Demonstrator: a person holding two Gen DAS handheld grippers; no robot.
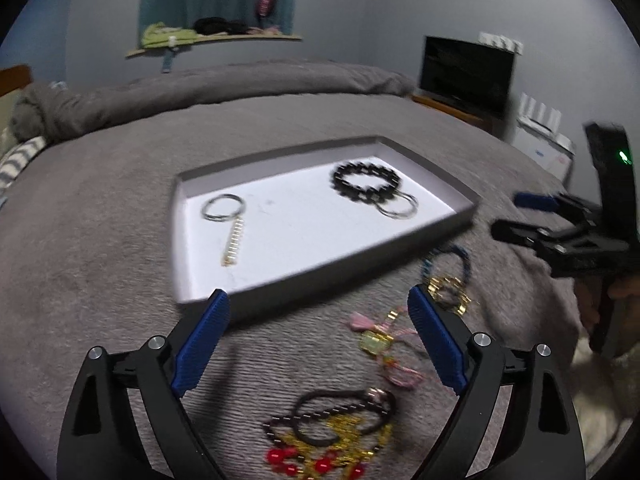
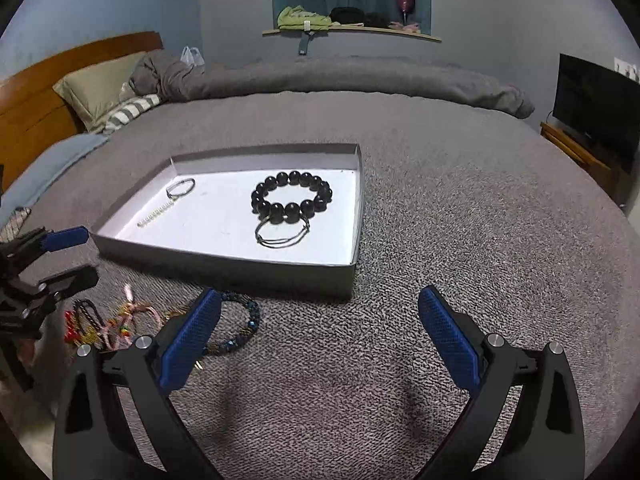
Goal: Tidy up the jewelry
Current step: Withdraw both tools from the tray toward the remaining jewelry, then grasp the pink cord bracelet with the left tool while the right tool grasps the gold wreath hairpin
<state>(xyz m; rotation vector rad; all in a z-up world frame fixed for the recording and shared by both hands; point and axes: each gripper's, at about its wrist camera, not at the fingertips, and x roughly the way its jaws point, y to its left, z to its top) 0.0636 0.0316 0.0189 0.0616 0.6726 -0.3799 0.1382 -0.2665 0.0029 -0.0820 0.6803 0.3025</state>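
On the grey bed (image 2: 440,208) the loose jewelry lies in a row in front of the shallow tray (image 2: 224,258), and the coming pick likely turns on which gripper stands over which piece. Farthest left, the left gripper (image 1: 318,340) hangs with its blue pads spread wide and nothing between them. Under it and toward the person lies the tangle of gold chain, dark cord and red beads (image 1: 332,436); the pink tasselled piece (image 1: 384,340) sits just beyond that, close to its right finger. This gripper is plainly the nearer one for both. Next to the right, the gold link bracelet (image 1: 448,294) and the blue beaded bracelet (image 2: 240,322) lie near the tray's front wall. The blue one lies flat as a ring, just beside the left finger of the right gripper (image 2: 320,334), so that gripper would need to shift left to straddle it. The right gripper is also wide apart and holds nothing, over bare blanket. Inside the tray, left to right, are a thin bangle (image 2: 181,187) with a pale pearl strand (image 2: 157,213), then the black bead bracelet (image 2: 292,198) touching a wire bangle (image 2: 282,234).
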